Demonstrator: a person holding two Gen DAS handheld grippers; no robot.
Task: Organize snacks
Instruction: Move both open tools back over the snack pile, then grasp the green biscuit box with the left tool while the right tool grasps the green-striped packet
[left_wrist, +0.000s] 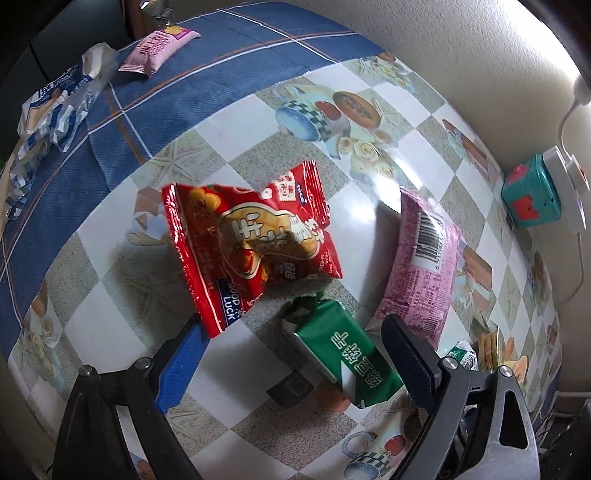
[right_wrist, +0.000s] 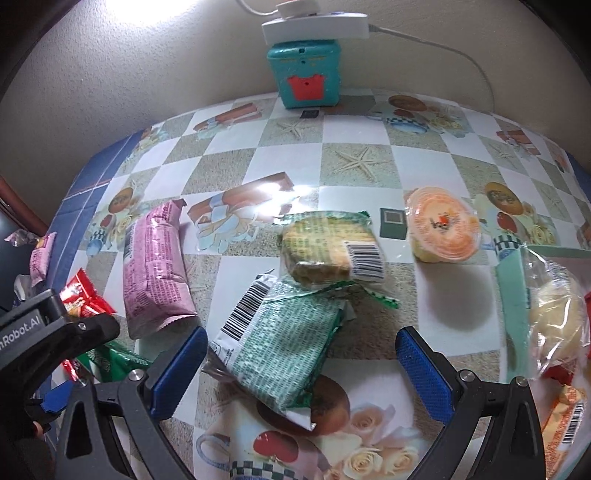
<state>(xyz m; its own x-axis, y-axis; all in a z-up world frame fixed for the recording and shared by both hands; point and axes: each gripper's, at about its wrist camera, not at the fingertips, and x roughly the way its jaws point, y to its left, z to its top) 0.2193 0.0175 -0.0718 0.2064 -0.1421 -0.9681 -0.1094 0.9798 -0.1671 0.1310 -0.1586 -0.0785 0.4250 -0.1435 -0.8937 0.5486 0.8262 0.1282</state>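
Pink packets (left_wrist: 421, 258) (left_wrist: 159, 50): two. Green packets (right_wrist: 284, 339) (right_wrist: 332, 247) (left_wrist: 343, 354): three. Red packet (left_wrist: 251, 240): one. Jelly cup (right_wrist: 443, 229): one.

Tabletop (right_wrist: 354, 155): white and beige checks printed with starfish, roses and cups, blue edge. Snack packets: red (left_wrist: 251, 240) with a cream peanut shape; dark green (left_wrist: 343, 354) with white lettering; pink (left_wrist: 424, 266); pale green-and-white (right_wrist: 280, 339). Cup lid (right_wrist: 445, 225) orange. Box (right_wrist: 304, 79) teal with red patch.

Glossy red foil packet (left_wrist: 247, 243); shiny tablecloth (right_wrist: 369, 177)
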